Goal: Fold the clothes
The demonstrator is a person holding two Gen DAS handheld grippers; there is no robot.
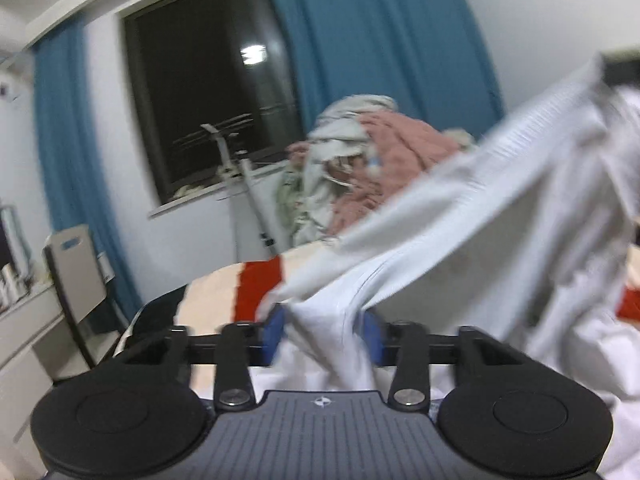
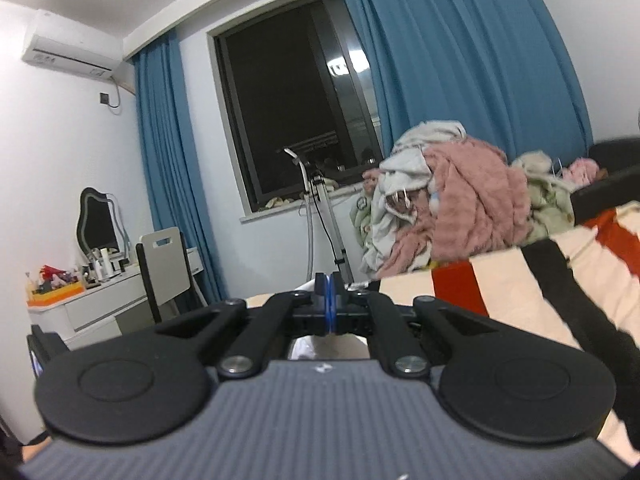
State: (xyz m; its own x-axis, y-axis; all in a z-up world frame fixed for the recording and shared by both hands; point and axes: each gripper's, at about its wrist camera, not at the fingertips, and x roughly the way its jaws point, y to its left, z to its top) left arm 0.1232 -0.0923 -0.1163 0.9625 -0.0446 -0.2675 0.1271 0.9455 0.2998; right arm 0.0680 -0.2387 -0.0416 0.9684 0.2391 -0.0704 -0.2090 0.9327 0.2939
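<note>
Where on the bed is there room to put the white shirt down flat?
The striped blanket shows bare patches in front of the laundry pile, beside its red stripe. The far end is crowded with heaped clothes. The white shirt, bunched in the left tongs, hides the near part.

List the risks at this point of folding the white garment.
1. The left gripper pinches only a bunched corner of the white garment, so the cloth might slip out when pulled taut.
2. The right gripper is shut with only a sliver of white at its tip; its hold may be thin or missed.
3. The pile of clothes lies close behind on the striped bed cover; a swinging garment could snag it.
</note>
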